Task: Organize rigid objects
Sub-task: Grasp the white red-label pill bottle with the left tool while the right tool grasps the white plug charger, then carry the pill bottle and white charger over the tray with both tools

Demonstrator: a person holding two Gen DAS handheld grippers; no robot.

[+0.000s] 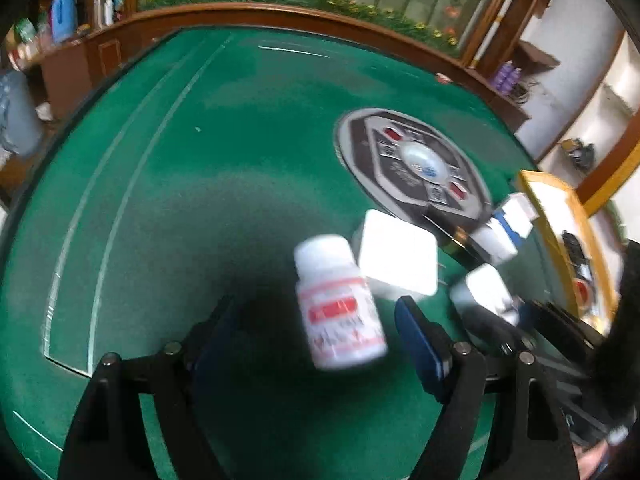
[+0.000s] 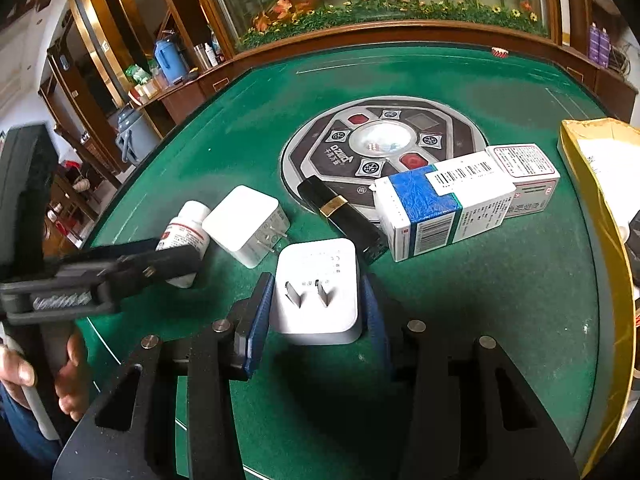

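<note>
Two grippers worked over the green desk (image 2: 500,300). We had the left gripper (image 1: 316,320) with its fingers (image 1: 420,340) spread wide around a white pill bottle (image 1: 340,304), which stood between them; the blurred view did not let us tell whether either finger touched it. From the right wrist view the same left gripper (image 2: 176,258) reached in from the left, and the bottle (image 2: 186,232) stood at its tip.

We held the right gripper (image 2: 316,312) with its blue fingers (image 2: 258,320) on either side of a white plug (image 2: 318,292), which lay prongs up on the desk. They sat close to its sides, but we could not tell whether they pressed it.

Just beyond the plug lay a white charger (image 2: 244,224), beside the bottle. A black lipstick tube (image 2: 340,216) with a gold band lay partly on the round control panel (image 2: 360,140) at the desk's centre, its near end just beside a blue and white box (image 2: 436,212). A second box (image 2: 528,172) with red print lay behind that one. A yellow tray (image 2: 600,216) sat at the right edge.
</note>
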